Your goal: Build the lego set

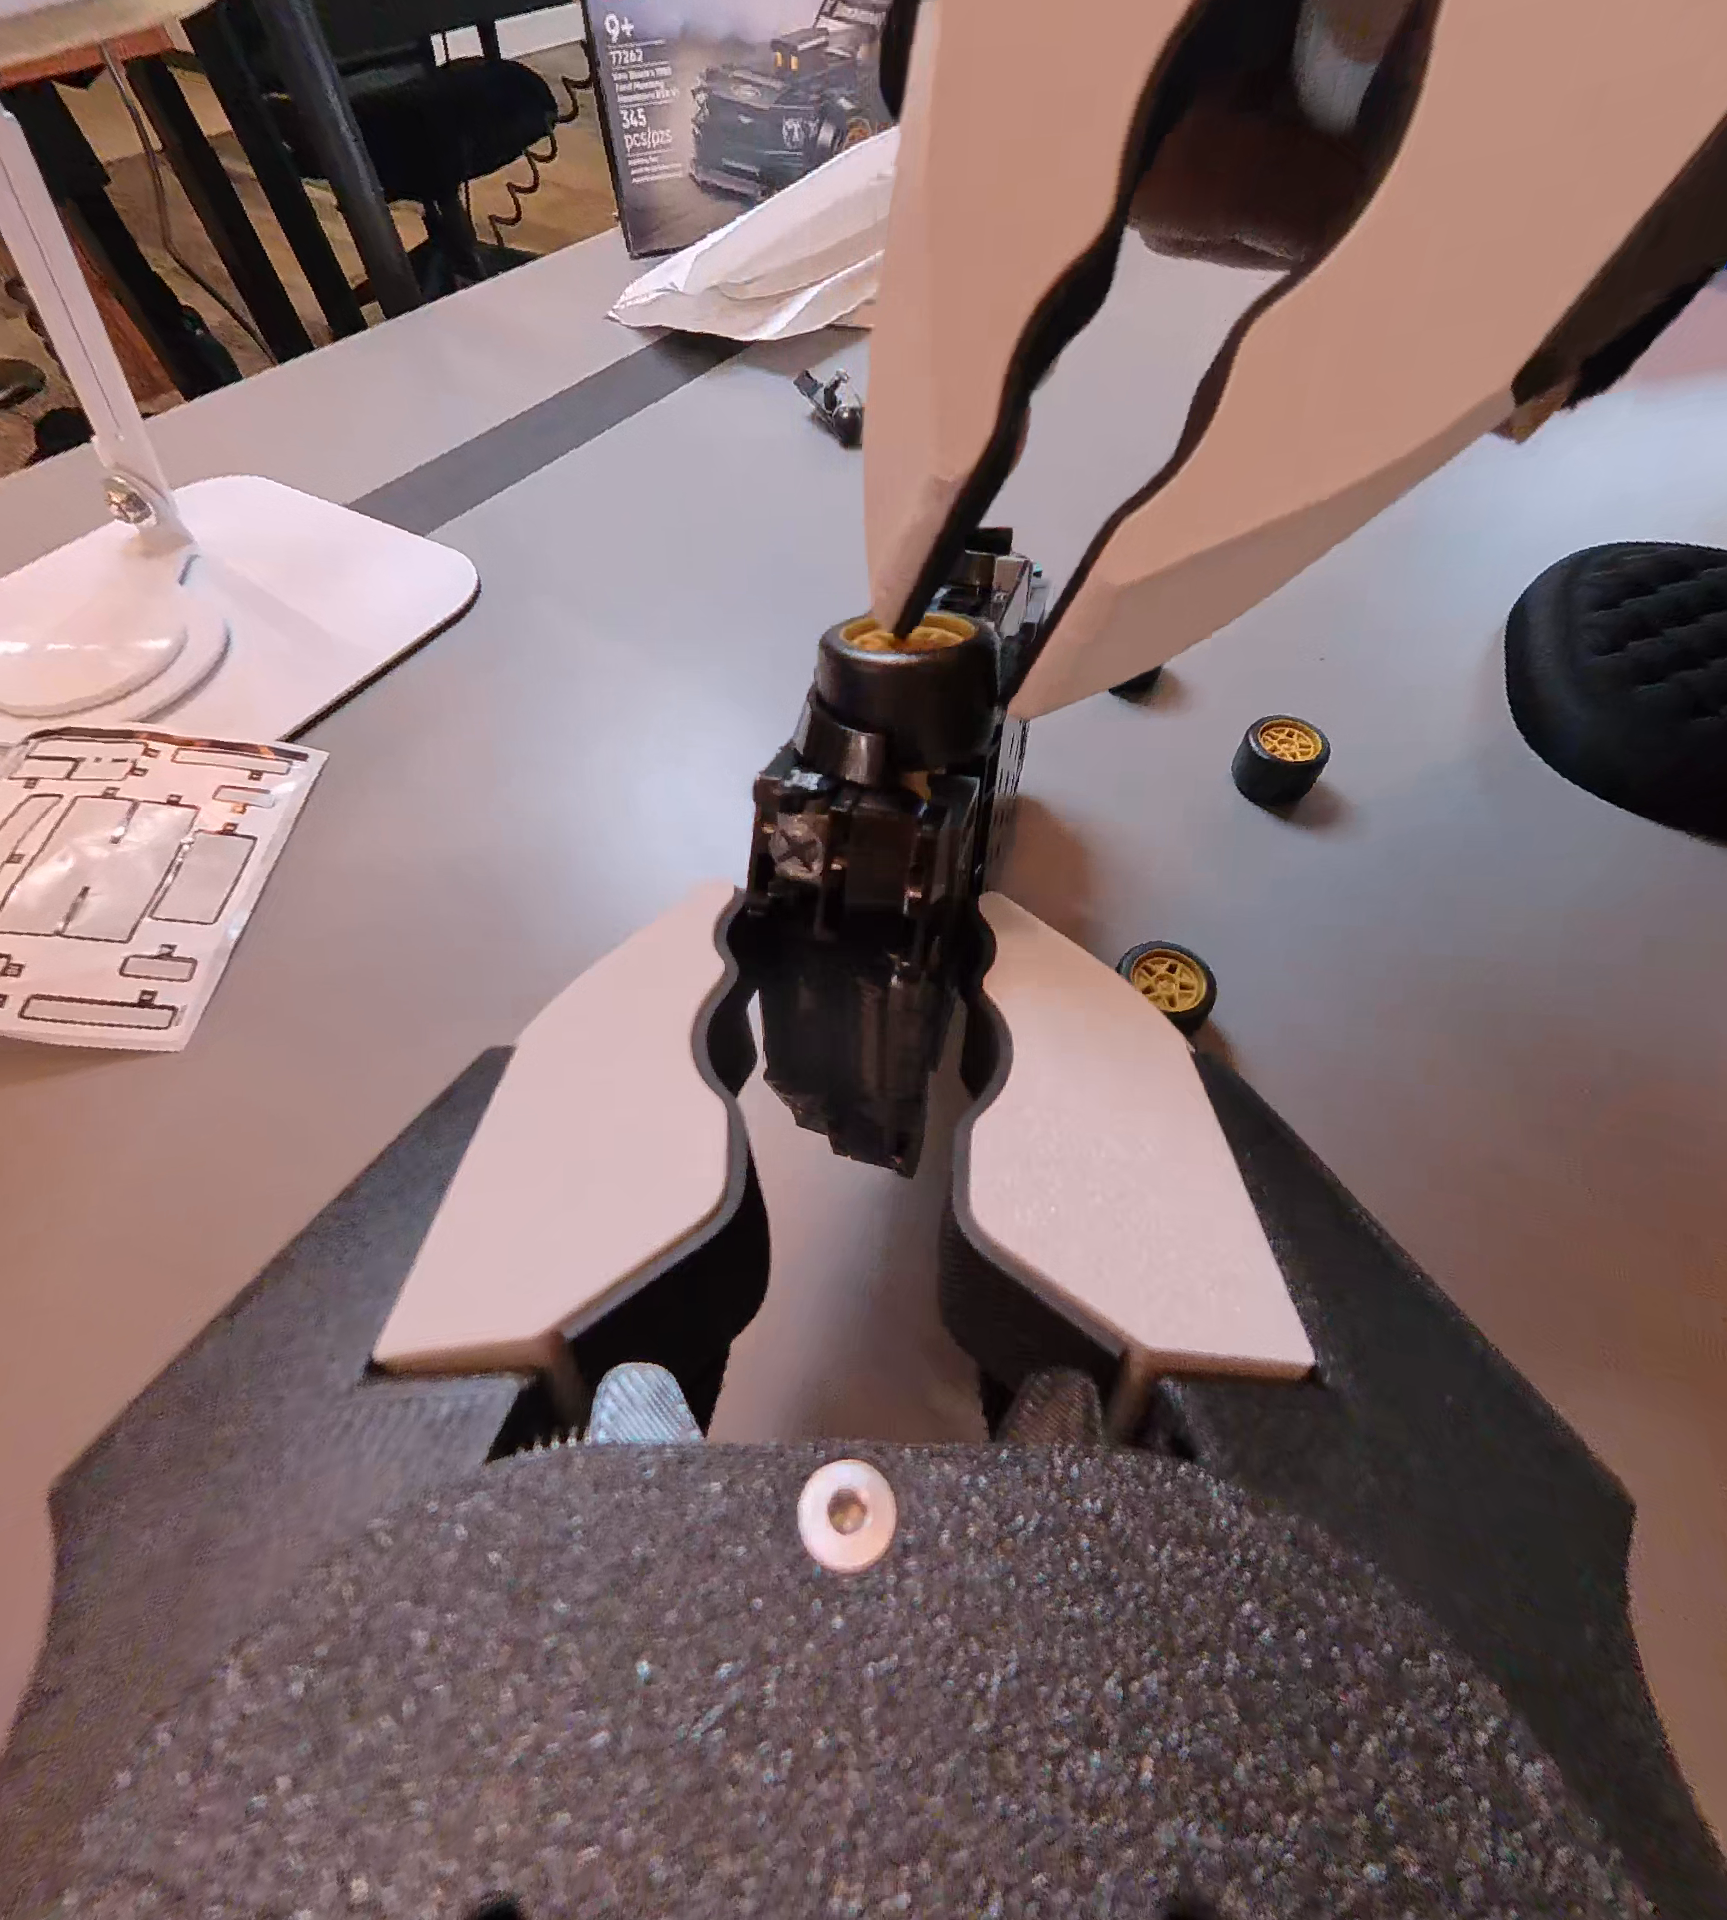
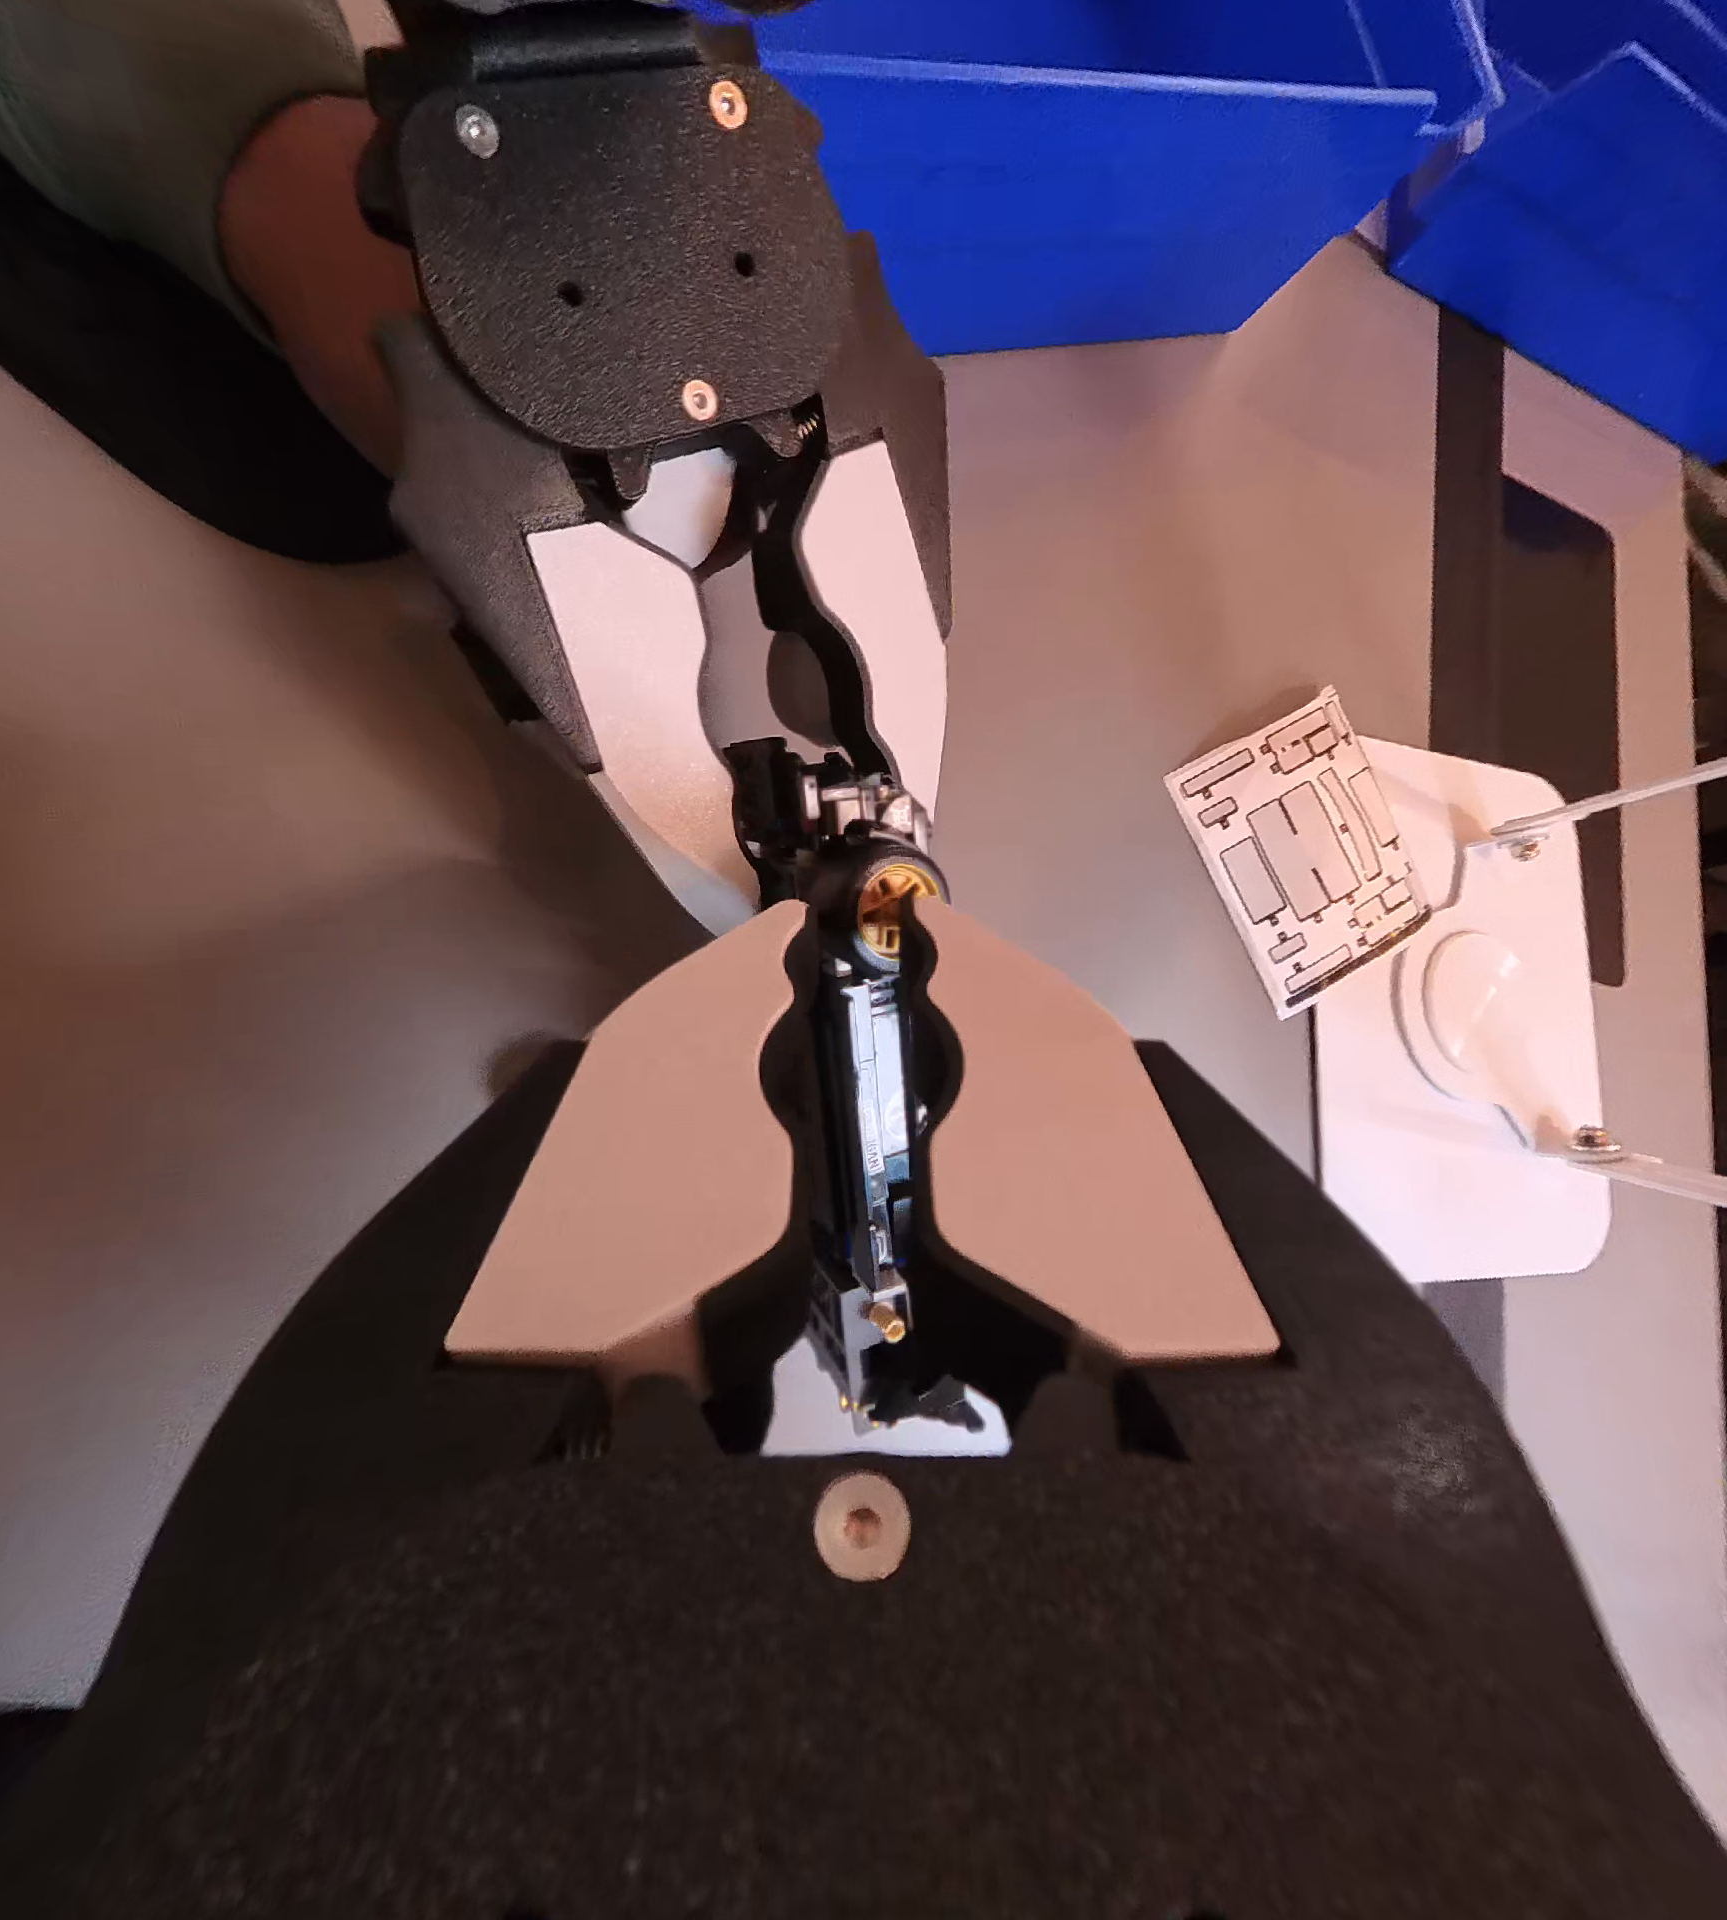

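Observation:
A black lego car body (image 1: 859, 862) lies on its side above the grey table (image 1: 526, 727), clamped between the fingers of my left gripper (image 1: 859, 920). A black wheel with a yellow hub (image 1: 906, 675) sits on its upper side. My right gripper (image 1: 968, 665) comes down from above with its jaws a little apart. One fingertip (image 1: 903, 608) rests on the hub and the other lies beside the tyre. In the right wrist view the car (image 2: 864, 1122) runs along the gap of my right gripper (image 2: 869, 914). The wheel (image 2: 888, 902) is at the tips and the left gripper (image 2: 817, 831) is beyond.
Two loose wheels (image 1: 1280, 758) (image 1: 1171, 982) lie right of the car. A sticker sheet (image 1: 80, 883) and a white lamp base (image 1: 215, 582) are at the left. The lego box (image 1: 734, 125), a white bag (image 1: 765, 281) and a small black part (image 1: 833, 400) are behind. Blue bins (image 2: 1098, 187) stand near. My right fingertips sit around 5 centimetres from my left ones.

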Demonstrator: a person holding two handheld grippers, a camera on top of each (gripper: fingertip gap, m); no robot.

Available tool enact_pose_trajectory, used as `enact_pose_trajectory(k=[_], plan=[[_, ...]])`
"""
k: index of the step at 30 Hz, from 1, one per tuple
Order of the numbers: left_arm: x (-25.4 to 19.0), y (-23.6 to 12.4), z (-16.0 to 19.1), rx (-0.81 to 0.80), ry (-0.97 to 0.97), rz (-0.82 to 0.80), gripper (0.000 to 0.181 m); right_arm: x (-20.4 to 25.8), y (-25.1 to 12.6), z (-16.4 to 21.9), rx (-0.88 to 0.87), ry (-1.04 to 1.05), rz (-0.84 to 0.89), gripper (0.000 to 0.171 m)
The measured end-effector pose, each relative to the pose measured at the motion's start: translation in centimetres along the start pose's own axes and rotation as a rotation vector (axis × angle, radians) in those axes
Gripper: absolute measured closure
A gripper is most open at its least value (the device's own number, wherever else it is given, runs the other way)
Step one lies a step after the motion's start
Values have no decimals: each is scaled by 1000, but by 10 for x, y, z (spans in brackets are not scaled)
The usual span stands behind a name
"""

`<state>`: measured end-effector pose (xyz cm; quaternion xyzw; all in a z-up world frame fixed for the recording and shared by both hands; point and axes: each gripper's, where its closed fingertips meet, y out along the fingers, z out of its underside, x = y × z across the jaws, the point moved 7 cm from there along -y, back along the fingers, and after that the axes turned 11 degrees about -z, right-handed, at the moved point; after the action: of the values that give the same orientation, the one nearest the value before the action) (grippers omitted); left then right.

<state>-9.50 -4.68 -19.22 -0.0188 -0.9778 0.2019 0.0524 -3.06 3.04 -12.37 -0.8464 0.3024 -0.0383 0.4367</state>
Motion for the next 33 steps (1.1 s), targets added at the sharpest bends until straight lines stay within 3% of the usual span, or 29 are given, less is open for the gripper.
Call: enact_pose_trajectory(k=[15, 22, 33], plan=[[-5, 6, 1, 44, 61, -14, 144, 1, 5, -2, 145, -60, -64, 157], [-8, 6, -3, 42, 143, -64, 143, 8, 5, -1, 164, -82, -16, 157], [-10, 9, -6, 28, 198, -73, 143, 19, -8, 8, 12, -22, 90, 153]])
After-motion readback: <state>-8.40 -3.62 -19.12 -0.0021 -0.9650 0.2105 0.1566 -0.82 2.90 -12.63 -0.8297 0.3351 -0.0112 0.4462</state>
